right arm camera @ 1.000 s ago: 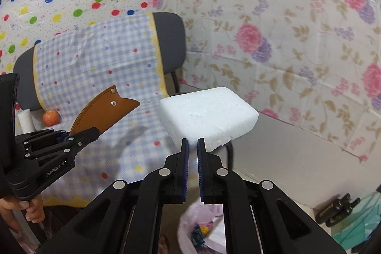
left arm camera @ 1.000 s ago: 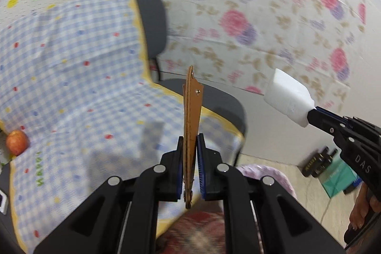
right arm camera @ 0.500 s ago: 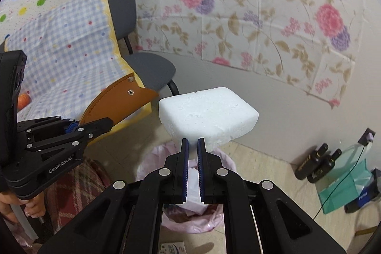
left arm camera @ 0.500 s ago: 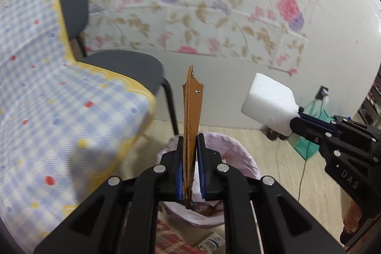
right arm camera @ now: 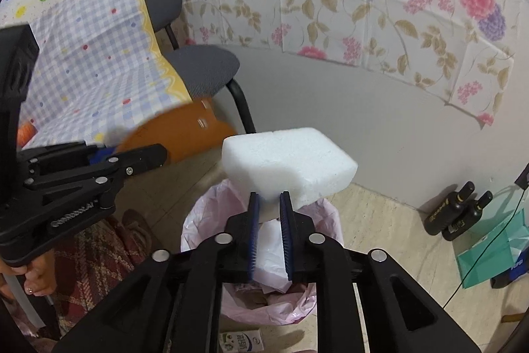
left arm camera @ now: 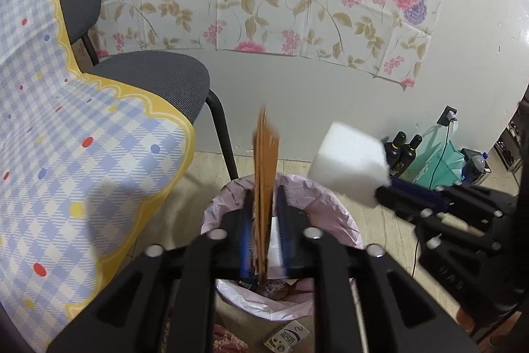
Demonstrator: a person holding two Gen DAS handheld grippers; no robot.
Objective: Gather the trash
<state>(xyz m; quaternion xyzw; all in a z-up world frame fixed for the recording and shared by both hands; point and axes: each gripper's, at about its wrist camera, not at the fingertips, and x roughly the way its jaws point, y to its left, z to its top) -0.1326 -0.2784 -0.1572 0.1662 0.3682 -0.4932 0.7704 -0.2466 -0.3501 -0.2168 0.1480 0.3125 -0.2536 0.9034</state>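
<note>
A flat brown leather piece stands on edge between the jaws of my left gripper. Those jaws are opening, a gap shows beside the piece, and it is blurred, slipping down. Right below is a bin lined with a pink bag. My right gripper has a white foam block at its pad tips, over the same bin. Its jaws are also opening, and the block's lower edge still touches both pads. The right wrist view shows the left gripper with the leather piece at left.
A grey chair and a table under a blue checked cloth stand left of the bin. Two dark bottles and a green bag sit by the wall at right. A milk carton lies on the floor.
Both grippers swung away from the table and down over the pink bin. Both pairs of jaws have parted, and the leather piece has begun to slide down between the left pads.
</note>
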